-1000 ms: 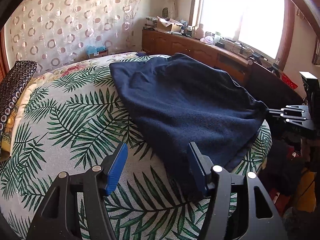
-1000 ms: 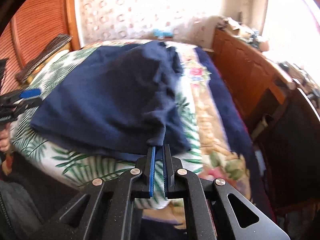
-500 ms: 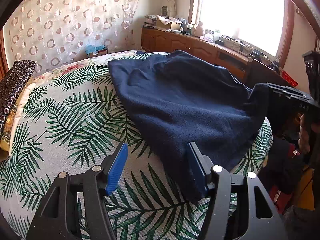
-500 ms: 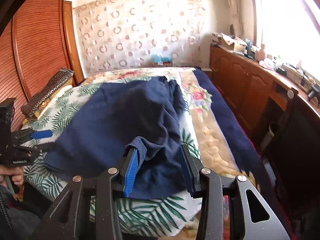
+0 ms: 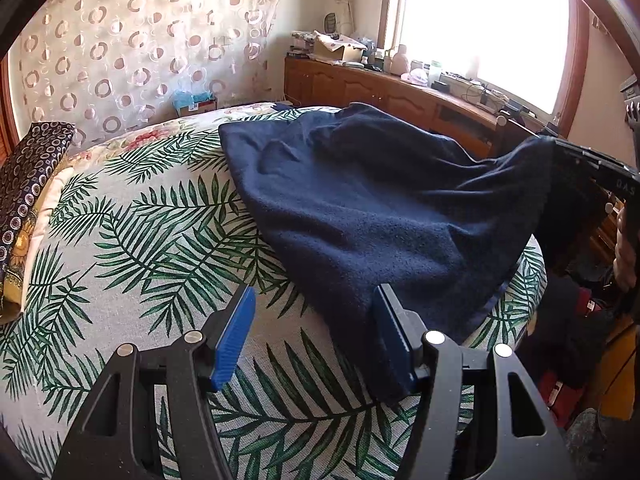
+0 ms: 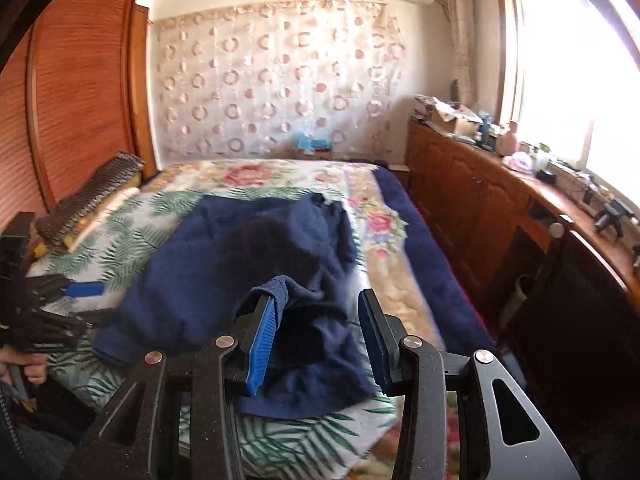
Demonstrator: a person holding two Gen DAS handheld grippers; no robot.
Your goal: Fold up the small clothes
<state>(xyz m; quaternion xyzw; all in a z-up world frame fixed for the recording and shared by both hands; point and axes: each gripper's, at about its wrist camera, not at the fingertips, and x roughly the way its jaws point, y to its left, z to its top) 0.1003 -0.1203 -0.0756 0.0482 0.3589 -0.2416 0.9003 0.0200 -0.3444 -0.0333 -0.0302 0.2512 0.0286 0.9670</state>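
Right wrist view shows the right gripper (image 6: 316, 336) with its jaws standing moderately wide, having just been opening; a corner of the navy garment (image 6: 240, 268) is draped over its left blue pad (image 6: 262, 344) without being pinched, and the other pad is clear of the cloth. The garment lies spread on the leaf-print bed cover (image 5: 120, 240), reaching the bed's near edge, with that one corner lifted off it. Left wrist view has the left gripper (image 5: 312, 344) with its jaws wide apart, hovering at the garment's near hem; the cloth lies against the outer side of its right finger and nothing is clamped between the pads. The likely trouble: the loose corner may snag on the ribbed pad and drag the garment out of shape as the hand draws off, or slip free and fall crumpled, spoiling the fold line. With neither gripper clamping, the garment could also slide toward the bed's edge. A cardboard box (image 6: 456, 118) beside the bed sits on the wooden cabinet (image 6: 480, 184); its contents cannot be made out.
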